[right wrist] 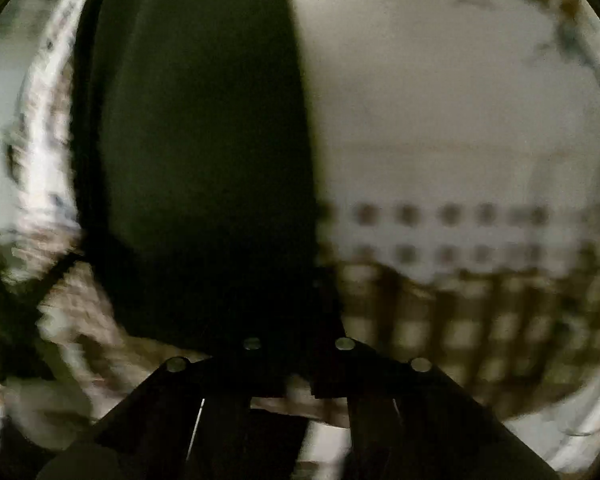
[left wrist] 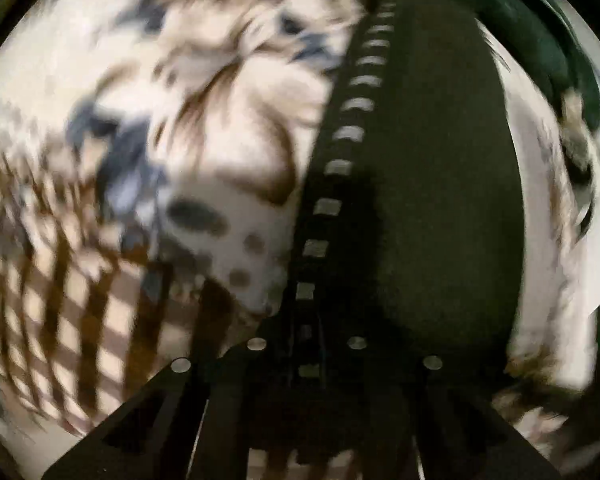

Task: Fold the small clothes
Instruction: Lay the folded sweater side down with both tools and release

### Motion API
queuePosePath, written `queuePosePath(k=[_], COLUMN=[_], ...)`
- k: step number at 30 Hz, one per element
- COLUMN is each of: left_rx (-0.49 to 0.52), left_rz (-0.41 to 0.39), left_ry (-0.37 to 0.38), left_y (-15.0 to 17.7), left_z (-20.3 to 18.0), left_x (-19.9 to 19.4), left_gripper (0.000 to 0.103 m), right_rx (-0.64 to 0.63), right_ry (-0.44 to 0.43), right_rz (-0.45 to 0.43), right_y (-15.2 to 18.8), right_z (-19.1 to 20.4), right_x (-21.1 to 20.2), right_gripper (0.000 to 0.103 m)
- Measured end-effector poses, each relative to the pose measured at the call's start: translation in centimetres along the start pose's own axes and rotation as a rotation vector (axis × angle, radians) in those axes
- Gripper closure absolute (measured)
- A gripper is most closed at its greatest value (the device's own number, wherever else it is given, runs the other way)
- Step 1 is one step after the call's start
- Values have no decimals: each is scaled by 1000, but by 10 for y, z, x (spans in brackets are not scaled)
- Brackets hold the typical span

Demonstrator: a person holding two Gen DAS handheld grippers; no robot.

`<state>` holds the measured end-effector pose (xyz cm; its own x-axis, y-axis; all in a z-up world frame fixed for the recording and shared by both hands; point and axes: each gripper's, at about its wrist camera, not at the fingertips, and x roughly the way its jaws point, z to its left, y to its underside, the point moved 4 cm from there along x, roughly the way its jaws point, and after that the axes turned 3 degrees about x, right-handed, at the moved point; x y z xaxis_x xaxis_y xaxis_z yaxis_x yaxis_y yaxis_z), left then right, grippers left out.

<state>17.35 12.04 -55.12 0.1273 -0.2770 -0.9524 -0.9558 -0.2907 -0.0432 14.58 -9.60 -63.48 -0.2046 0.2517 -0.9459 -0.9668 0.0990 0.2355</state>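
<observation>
- Both pairs of jaws are squeezed almost shut, and both views are very blurry.
- Left gripper [left wrist: 342, 184] points down at the cloth; I cannot tell if cloth is caught between its dark fingers [left wrist: 440, 200].
- Right gripper [right wrist: 300, 216] points down too, and one big dark finger [right wrist: 196, 160] hides what its jaws may hold.
- Just under the left gripper lies the small garment [left wrist: 228, 128], white with brown and blue marks, rumpled.
- By the right gripper the same white cloth shows two rows of dark dots.
- Under it all is a brown checked cloth [right wrist: 480, 320].
</observation>
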Motion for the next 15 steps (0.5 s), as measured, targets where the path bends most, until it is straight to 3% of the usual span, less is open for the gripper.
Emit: queuePosePath(k=[2, 3, 5, 7, 11, 13, 14, 15], left_rx=[-35, -29, 6, 20, 21, 22, 13, 7], left_rz=[44, 48, 1, -82, -182, -186, -185, -184], left_ry=[40, 46, 95, 126, 209, 239, 293, 287], left_y=[-9, -16, -41, -78, -172, -204, -210, -215], left_z=[2, 0, -9, -15, -14, -20, -26, -34], left_x=[-10, -19, -44, -62, -45, -20, -10, -2], left_gripper=[89, 78, 67, 37, 37, 44, 59, 98], right_rx=[55, 63, 69, 64, 111, 133, 138, 140], right_ry=[19, 4, -34, -43, -85, -104, -119, -147], right_rz=[91, 113, 157, 110, -47, -88, -107, -118], right_y=[6, 4, -7, -24, -89, -123, -143, -158], right_z=[-9, -10, -5, -3, 4, 14, 17, 21], right_x=[13, 12, 2, -21, -59, -56, -52, -46], right_gripper=[97, 96, 87, 59, 53, 53, 53, 53])
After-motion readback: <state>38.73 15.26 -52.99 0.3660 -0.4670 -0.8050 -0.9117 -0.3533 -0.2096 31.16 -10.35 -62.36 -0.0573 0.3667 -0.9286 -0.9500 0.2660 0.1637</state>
